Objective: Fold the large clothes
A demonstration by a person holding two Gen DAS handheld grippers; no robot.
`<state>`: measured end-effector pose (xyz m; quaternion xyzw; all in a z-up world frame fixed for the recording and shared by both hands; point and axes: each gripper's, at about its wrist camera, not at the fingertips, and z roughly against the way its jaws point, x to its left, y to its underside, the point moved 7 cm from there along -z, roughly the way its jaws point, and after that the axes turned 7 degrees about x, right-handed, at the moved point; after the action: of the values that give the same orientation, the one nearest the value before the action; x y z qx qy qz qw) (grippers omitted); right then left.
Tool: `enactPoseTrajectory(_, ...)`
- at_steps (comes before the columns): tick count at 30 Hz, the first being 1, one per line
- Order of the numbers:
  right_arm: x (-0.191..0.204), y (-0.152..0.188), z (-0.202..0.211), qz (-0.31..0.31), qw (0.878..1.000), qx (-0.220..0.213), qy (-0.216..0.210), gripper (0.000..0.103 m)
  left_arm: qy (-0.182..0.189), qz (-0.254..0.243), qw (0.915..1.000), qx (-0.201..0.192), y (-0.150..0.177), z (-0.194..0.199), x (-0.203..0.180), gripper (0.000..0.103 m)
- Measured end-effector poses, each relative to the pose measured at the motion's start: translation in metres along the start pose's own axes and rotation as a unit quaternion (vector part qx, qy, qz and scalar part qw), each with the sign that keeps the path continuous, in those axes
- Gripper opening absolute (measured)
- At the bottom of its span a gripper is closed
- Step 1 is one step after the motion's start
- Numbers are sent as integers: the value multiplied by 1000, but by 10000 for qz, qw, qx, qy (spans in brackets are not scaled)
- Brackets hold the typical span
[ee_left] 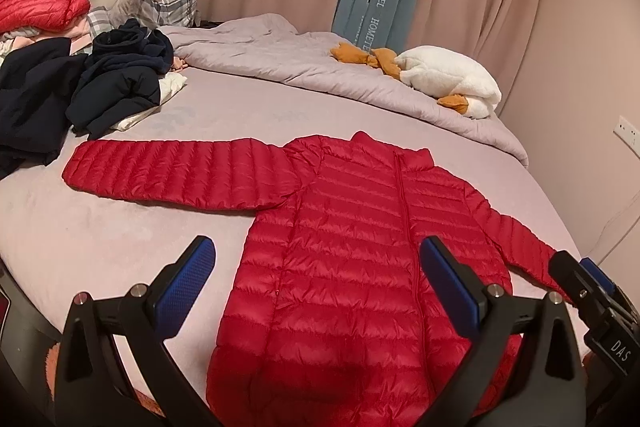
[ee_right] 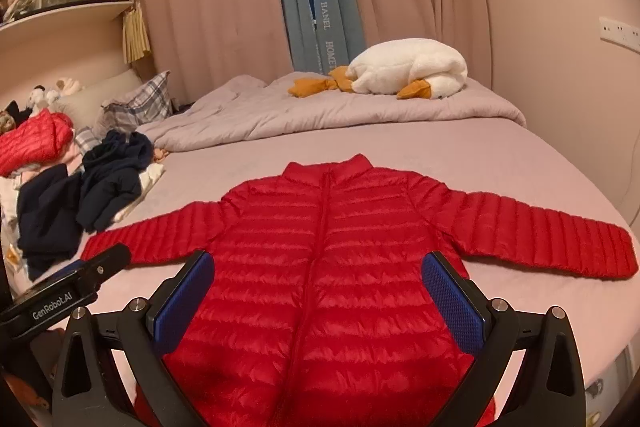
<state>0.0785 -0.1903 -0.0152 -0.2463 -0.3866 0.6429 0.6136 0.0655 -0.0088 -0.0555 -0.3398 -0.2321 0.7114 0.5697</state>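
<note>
Clearly, in the left wrist view, the red jacket (ee_left: 340, 247) is lying flat across the centre of the bed (ee_left: 120, 227), and the left gripper (ee_left: 318, 279) is hovering with jaws wide open, holding nothing; slick fabric may be slipping from a shallow pinch. In the right wrist view, the right gripper (ee_right: 318, 287) is likewise gaping empty over the hem; uneven lifts could be skewing the fold.
</note>
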Motion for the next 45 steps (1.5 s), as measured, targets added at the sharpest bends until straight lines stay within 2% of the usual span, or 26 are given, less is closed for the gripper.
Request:
enactPoseTrajectory(34, 0, -1, 1, 8, 10000, 21, 65, 103, 55, -59, 10000, 35, 6, 1, 2, 102)
enactPoseTrajectory(45, -1, -2, 0, 11, 10000, 40, 63, 103, 245, -38, 9996, 125, 5, 2, 2, 102)
